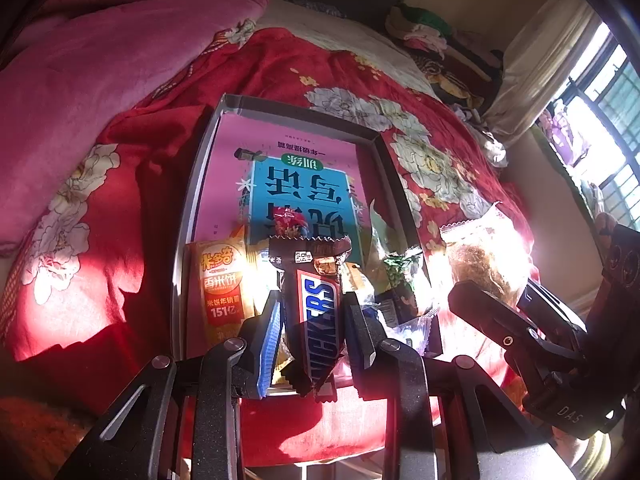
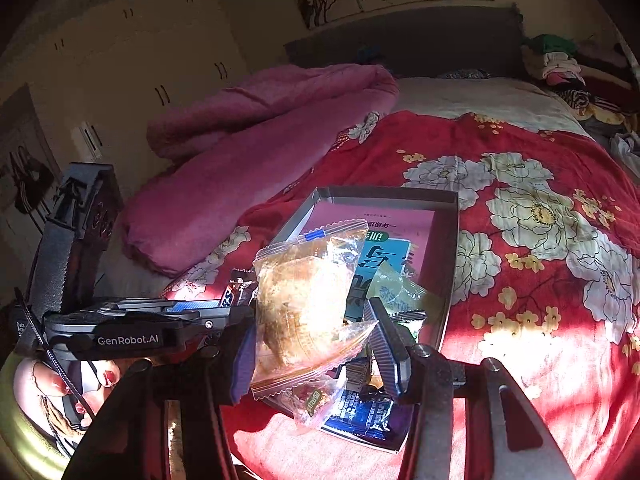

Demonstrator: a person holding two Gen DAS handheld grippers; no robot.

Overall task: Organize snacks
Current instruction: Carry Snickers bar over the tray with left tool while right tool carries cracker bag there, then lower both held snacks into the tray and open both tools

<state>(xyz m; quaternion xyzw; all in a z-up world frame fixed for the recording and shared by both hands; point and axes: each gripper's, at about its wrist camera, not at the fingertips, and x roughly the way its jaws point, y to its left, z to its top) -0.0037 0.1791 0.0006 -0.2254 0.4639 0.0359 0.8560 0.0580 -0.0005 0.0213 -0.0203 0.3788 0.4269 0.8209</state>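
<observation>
Red floral bedspread (image 1: 132, 208): Snickers bar (image 1: 320, 320) btwn left tool (image 1: 314, 332) pads.

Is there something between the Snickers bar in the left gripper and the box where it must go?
Nothing visible blocks it. The Snickers bar hangs directly over the near end of the box, where other snacks already lie; the far end, showing a book cover, is free.

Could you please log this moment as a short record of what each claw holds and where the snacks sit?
left claw: shut on a Snickers bar
right claw: shut on a clear snack bag
box: open, on the red floral bedspread
box contents: orange rice cracker pack, green packet, book with blue cover
unclear: small wrappers near the front
</observation>
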